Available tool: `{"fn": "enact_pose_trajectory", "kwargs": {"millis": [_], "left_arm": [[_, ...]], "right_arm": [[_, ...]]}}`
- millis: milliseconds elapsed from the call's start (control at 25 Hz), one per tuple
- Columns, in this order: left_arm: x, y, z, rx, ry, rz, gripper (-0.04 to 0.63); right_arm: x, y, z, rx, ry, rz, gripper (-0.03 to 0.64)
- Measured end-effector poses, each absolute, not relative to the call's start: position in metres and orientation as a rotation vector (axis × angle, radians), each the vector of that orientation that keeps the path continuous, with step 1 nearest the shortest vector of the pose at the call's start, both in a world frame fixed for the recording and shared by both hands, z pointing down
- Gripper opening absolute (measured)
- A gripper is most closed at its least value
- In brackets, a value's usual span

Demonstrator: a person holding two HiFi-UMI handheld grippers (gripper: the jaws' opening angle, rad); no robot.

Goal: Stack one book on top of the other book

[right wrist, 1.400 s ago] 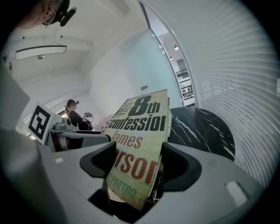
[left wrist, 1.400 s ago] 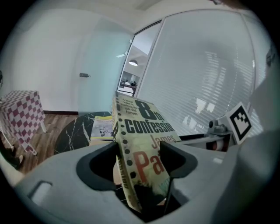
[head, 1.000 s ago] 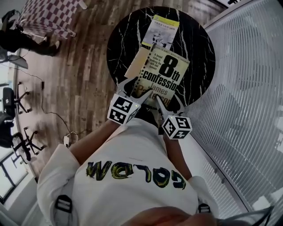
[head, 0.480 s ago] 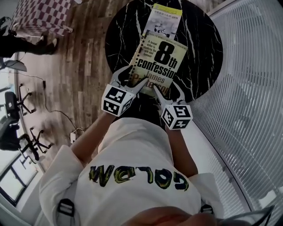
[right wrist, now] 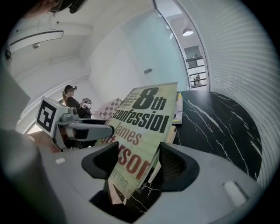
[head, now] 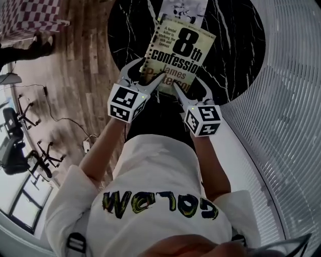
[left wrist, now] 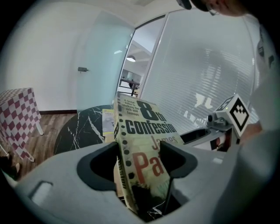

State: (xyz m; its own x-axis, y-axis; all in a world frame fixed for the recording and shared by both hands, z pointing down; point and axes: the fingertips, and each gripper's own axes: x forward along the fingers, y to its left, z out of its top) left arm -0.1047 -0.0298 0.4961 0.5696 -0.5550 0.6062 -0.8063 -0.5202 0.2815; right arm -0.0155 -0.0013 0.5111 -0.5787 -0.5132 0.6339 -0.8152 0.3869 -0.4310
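Both grippers have carried the held book [head: 178, 52], the yellow paperback with "8th confession" on its cover, further in over the round black table [head: 235, 45], so that in the head view its far end now overlaps the near end of the other book [head: 188, 9], which a second ago it only met. That other book lies flat on the table toward its far side, partly cut off by the top of the head view. The held book sits above the near half of the table, cover up, with its near edge just inside the table's rim. The left gripper [left wrist: 140, 153] clamps the near left corner by the spine, its jaws closed against the book's thickness and nothing else between them. The right gripper [right wrist: 135, 162] has the near right corner between its jaws, which have just been closing and now press on the cover and pages, standing only as wide as the book is thick. Whether the far end of the held book already rests on the other book cannot be told. Beside the table's left edge runs a wooden floor [head: 80, 60], and past its right edge stands a white ribbed wall [head: 291, 100].
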Motion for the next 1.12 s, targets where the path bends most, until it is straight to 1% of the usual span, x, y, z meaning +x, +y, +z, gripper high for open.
{"fn": "enact_pose_trajectory", "kwargs": {"millis": [280,760,1120], "left_arm": [[-0.107,-0.031,0.554,2.237,-1.045,0.658,0.313],[-0.109,-0.03,0.583,2.19,-1.007,0.671,0.313],[-0.108,-0.028,0.588,2.159,-0.991,0.66,0.312]], "right_arm": [[-0.019,0.001,0.569,1.134,-2.218,1.121,0.291],[-0.019,0.003,0.593,1.117,-2.157,1.174,0.276],[-0.018,0.005,0.592,1.119,-2.12,1.182,0.276]]}}
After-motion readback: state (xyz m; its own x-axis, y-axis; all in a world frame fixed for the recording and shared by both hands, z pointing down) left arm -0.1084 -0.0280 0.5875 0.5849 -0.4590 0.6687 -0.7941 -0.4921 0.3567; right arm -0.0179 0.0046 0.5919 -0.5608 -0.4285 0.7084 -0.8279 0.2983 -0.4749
